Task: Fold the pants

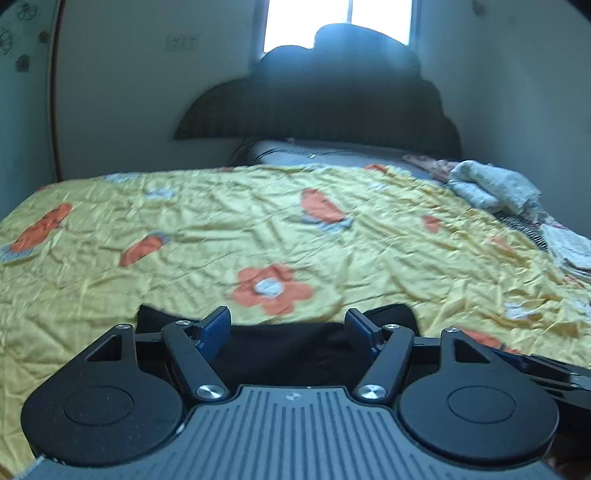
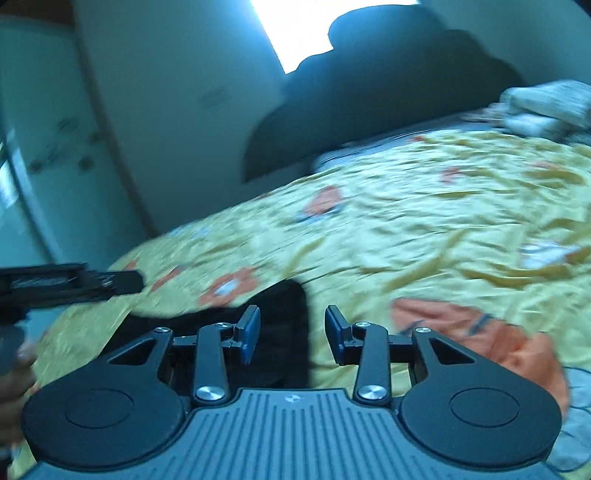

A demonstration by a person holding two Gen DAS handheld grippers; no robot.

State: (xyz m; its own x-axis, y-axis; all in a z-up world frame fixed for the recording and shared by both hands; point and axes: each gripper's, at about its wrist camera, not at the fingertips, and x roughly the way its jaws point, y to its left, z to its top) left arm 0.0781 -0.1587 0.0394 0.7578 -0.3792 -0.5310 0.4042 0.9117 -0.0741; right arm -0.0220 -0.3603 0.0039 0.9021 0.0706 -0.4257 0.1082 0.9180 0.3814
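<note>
Directly below both cameras lie the black pants (image 1: pixel 288 350), bunched on the near part of a yellow flowered bedspread (image 1: pixel 221 221). In the left wrist view the dark cloth fills the space under and between the fingers of the left gripper (image 1: pixel 290 326), whose blue pads (image 1: pixel 216 325) stand wide apart with nothing clamped between them; whether the tips touch the fabric cannot be told.

In the right wrist view, which is tilted and blurred, the pants (image 2: pixel 284 332) sit under the left-hand finger of the right gripper (image 2: pixel 291 334) and reach part of the way across the gap. That gripper's fingers are also apart, though less widely, and grip nothing; the right-hand finger stands over bare bedspread (image 2: pixel 424 229) beside an orange flower print. At the left edge of this view the other gripper's black body shows, well apart from the right gripper's fingers, with part of a hand below it.

Farther out, a dark scalloped headboard (image 1: pixel 332 99) stands at the far end of the bed below a bright window (image 1: pixel 338 22). A heap of pale folded cloths (image 1: pixel 491 184) rests at the far right side of the bed, near the headboard, well away from the pants.
</note>
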